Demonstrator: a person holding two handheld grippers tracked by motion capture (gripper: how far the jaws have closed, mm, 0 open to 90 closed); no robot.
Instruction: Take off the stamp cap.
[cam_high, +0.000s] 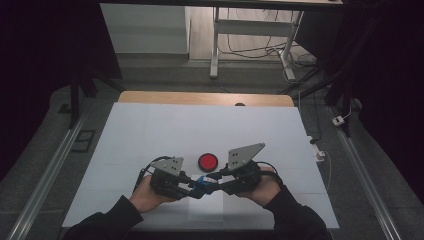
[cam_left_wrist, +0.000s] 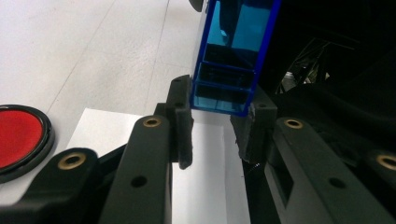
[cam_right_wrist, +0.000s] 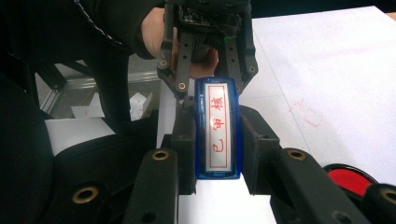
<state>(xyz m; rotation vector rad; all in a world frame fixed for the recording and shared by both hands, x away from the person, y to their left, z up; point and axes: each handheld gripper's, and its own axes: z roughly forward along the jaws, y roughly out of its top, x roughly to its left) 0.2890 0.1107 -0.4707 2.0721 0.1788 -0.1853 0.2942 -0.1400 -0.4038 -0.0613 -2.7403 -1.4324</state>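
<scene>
Right gripper view: the blue stamp (cam_right_wrist: 218, 128) lies lengthwise between my two hands, above the white paper (cam_right_wrist: 224, 205) on the tabletop (cam_high: 150, 130). My right hand-held gripper (cam_right_wrist: 217, 156) clamps one end, my left hand-held gripper (cam_left_wrist: 215, 122) the other; the red ink pad (cam_high: 208, 161) sits just beyond.
</scene>
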